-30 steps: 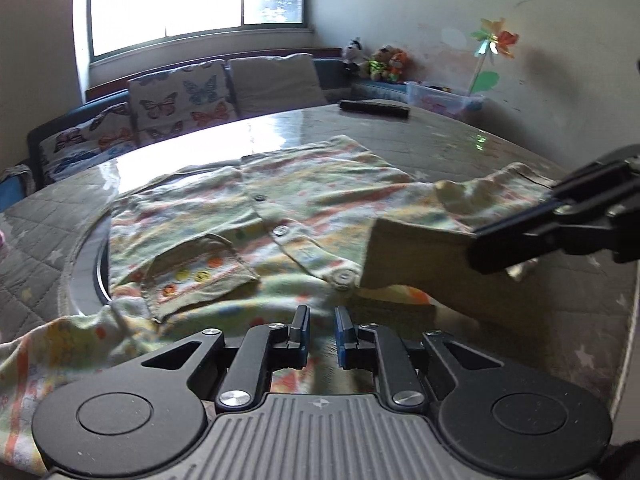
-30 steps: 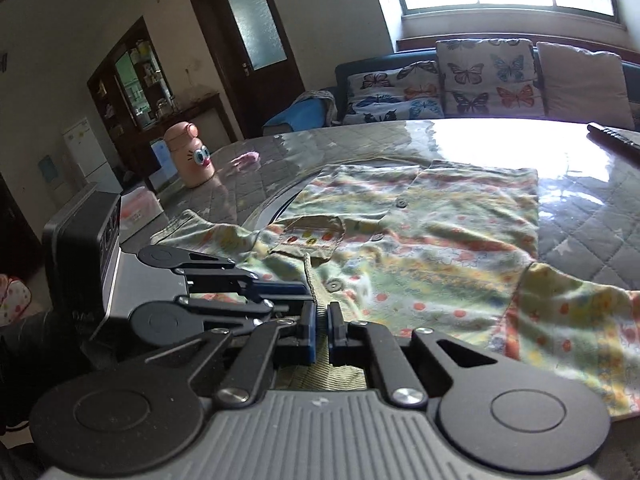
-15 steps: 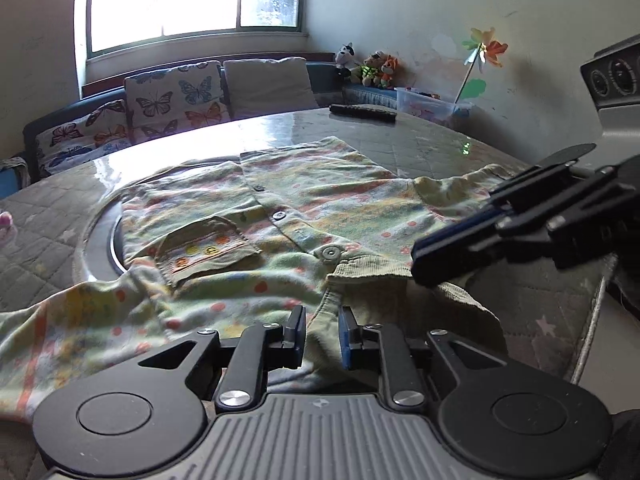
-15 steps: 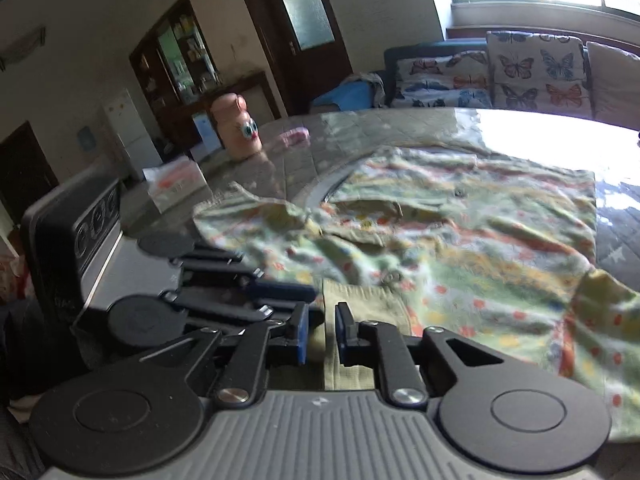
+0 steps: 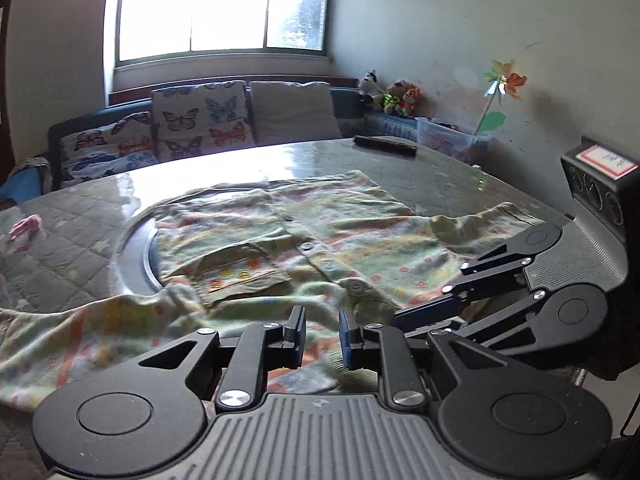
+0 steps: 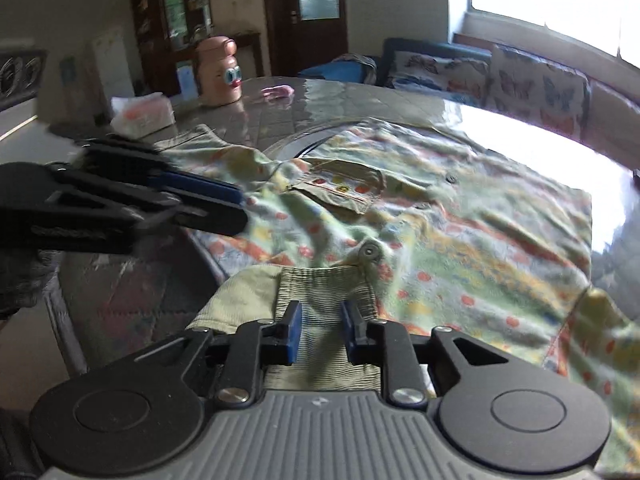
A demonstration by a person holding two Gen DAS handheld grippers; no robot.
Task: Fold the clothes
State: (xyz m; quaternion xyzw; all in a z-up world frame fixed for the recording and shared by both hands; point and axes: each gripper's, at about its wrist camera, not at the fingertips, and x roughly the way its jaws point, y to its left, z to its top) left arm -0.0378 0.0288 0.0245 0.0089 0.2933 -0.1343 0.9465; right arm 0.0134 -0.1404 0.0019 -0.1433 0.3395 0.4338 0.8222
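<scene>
A pale green child's shirt [image 5: 328, 236] with orange and yellow dots, buttons and a chest pocket [image 5: 240, 272] lies spread face up on the round table; it also shows in the right wrist view [image 6: 460, 232]. My left gripper [image 5: 322, 338] is open and empty over the shirt's near edge. My right gripper [image 6: 320, 334] is open, with its jaws astride the ribbed green collar [image 6: 320, 284] without gripping it. Each gripper shows in the other's view, the right [image 5: 404, 316] beside the left, the left [image 6: 240, 208] blurred over the table's near edge.
The table [image 5: 440, 168] has a quilted cover and a glass turntable ring [image 5: 136, 252]. A dark remote [image 5: 386, 146] lies at the back, a pink toy figure [image 6: 220, 72], a tissue pack [image 6: 142, 114] and a small pink item [image 5: 26, 228] on the left. Butterfly cushions [image 5: 200, 124] line the bench behind.
Both grippers have opened and let go of the collar, which dropped onto the shirt. Both have drawn back toward the near edge, the left moving away to the left.
</scene>
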